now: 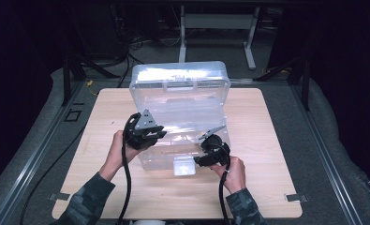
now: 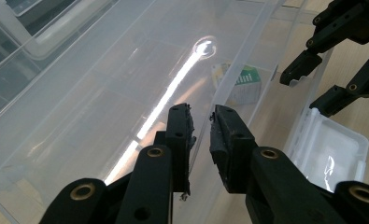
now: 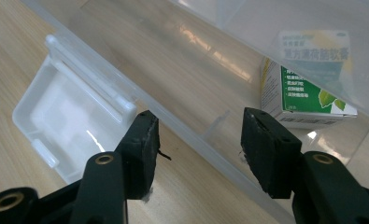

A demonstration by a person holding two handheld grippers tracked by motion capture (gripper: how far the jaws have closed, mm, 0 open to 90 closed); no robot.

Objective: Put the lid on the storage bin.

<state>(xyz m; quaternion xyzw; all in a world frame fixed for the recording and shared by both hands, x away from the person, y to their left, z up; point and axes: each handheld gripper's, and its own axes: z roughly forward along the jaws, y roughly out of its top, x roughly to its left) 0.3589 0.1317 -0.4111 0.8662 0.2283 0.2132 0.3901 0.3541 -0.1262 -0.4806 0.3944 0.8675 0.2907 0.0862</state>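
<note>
The left gripper [image 2: 201, 128] has its jaws nearly together, one each side of the clear plastic box's [image 1: 180, 101] thin front wall. The right gripper [image 3: 198, 140] is wide open across the same wall, holding nothing. The small green medicine carton [image 3: 308, 88] lies inside the box at two o'clock from it, nearer the right hand.

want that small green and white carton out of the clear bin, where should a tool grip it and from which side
Judging from its pose, grip the carton across its two narrow sides, coming down through the clear bin's open top. It lies flat on the floor near a wall, so a sideways approach looks blocked.
</note>
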